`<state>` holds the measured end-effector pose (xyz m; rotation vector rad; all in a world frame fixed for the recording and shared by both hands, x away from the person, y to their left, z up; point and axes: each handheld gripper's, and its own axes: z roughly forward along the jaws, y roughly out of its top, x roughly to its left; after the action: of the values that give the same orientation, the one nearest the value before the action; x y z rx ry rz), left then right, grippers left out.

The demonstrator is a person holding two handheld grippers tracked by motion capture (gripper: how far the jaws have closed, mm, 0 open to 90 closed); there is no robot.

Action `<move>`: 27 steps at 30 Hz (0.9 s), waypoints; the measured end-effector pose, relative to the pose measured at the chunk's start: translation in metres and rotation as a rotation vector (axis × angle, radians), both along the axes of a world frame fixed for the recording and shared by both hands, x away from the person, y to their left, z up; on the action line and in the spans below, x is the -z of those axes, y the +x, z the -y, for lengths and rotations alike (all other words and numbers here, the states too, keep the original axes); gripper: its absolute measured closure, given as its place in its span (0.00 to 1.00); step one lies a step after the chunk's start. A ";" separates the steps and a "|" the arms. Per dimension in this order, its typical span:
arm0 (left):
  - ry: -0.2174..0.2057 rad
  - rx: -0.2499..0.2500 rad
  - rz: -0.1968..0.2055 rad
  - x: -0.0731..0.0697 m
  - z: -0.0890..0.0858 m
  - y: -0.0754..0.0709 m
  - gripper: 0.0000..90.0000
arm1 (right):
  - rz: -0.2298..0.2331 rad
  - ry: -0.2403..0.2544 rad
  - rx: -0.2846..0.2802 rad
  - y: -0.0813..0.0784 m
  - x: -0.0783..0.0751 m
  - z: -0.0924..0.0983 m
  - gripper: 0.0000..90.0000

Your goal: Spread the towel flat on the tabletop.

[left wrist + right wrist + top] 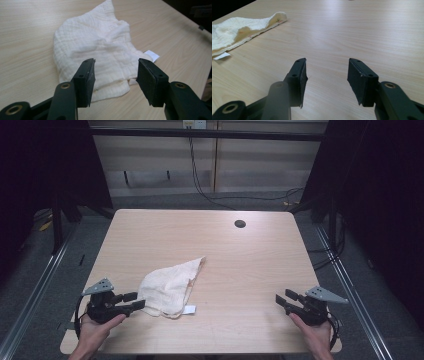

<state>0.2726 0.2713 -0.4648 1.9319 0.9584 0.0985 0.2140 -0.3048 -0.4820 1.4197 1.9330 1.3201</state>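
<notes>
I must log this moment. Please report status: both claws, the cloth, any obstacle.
Left claw open at crumpled cream muslin cloth, not gripping. Right claw open, apart from it over bare wooden table. No obstacle between.

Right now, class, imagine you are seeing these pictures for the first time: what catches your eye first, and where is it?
The crumpled white cloth stands out first, lying on the wooden table left of the middle, with a small white tag at its near edge. Next come the two black tools: the left gripper open right beside the cloth, and the right gripper open over bare wood near the right edge.
</notes>
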 end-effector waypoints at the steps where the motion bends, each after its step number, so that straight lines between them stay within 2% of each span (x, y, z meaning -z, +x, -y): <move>1: 0.001 -0.001 0.000 0.000 0.001 0.001 0.57 | -0.008 0.007 -0.003 0.000 0.001 0.000 0.54; 2: 0.005 -0.003 0.002 -0.001 0.002 0.001 0.58 | -0.012 0.001 0.000 0.000 0.002 0.000 0.51; 3: -0.010 -0.009 -0.005 -0.002 0.003 0.004 0.59 | -0.021 0.016 -0.004 0.000 0.002 0.000 0.50; 4: -0.055 -0.011 -0.029 -0.002 0.002 0.006 0.60 | -0.030 0.035 -0.007 -0.001 0.002 0.000 0.50; 6: -0.068 -0.016 -0.038 -0.003 0.003 0.009 0.60 | -0.032 0.021 -0.003 -0.001 0.001 -0.001 0.50; 7: -0.024 -0.024 -0.015 -0.007 0.006 0.013 0.60 | -0.029 0.000 -0.011 -0.002 0.000 -0.002 0.50; 9: -0.024 -0.010 -0.013 -0.010 0.008 0.015 0.59 | -0.032 0.012 -0.018 -0.001 0.001 -0.001 0.50; 10: -0.043 0.024 -0.007 -0.013 0.012 0.018 0.59 | -0.032 0.012 -0.018 -0.001 0.001 -0.001 0.50; 12: 0.000 0.048 0.027 -0.021 0.024 0.024 0.59 | -0.029 0.023 -0.033 0.000 0.000 0.001 0.48; 13: 0.000 0.048 0.027 -0.021 0.024 0.024 0.59 | -0.028 0.023 -0.038 0.000 0.000 0.000 0.47; 14: 0.019 0.063 0.032 -0.026 0.032 0.032 0.59 | -0.031 0.020 -0.043 -0.001 0.000 -0.001 0.47; 15: 0.019 0.063 0.032 -0.026 0.032 0.032 0.59 | -0.031 0.020 -0.043 -0.001 0.000 -0.001 0.47; 16: -0.007 0.061 0.024 -0.029 0.038 0.039 0.59 | -0.030 0.022 -0.053 -0.001 -0.002 -0.004 0.46; 18: 0.008 0.071 0.050 -0.035 0.047 0.044 0.60 | -0.039 0.008 -0.065 -0.002 -0.002 -0.008 0.45; 20: 0.006 0.082 0.051 -0.036 0.050 0.046 0.60 | -0.042 0.008 -0.073 -0.002 -0.002 -0.009 0.45; 21: 0.030 0.083 0.056 -0.034 0.055 0.050 0.62 | -0.047 0.006 -0.078 -0.003 -0.002 -0.010 0.45; 22: 0.030 0.083 0.056 -0.034 0.055 0.050 0.62 | -0.048 0.007 -0.077 -0.003 -0.002 -0.010 0.44; 23: 0.061 0.096 0.059 -0.026 0.058 0.054 0.62 | -0.049 0.010 -0.078 -0.002 -0.002 -0.009 0.44; 24: 0.061 0.096 0.059 -0.026 0.058 0.054 0.63 | -0.048 0.007 -0.076 -0.002 -0.001 -0.009 0.44; 25: 0.078 0.086 0.054 -0.014 0.058 0.057 0.63 | -0.049 0.003 -0.073 -0.001 -0.001 -0.009 0.44; 26: 0.106 0.079 0.044 -0.009 0.060 0.060 0.63 | -0.050 0.001 -0.074 -0.001 -0.001 -0.008 0.44; 27: 0.111 0.089 0.030 -0.004 0.060 0.062 0.62 | -0.054 0.003 -0.077 -0.001 -0.001 -0.008 0.43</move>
<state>0.3342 0.2109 -0.4604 2.0665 0.8616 0.1312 0.2134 -0.2966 -0.4813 1.4092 2.0402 1.3325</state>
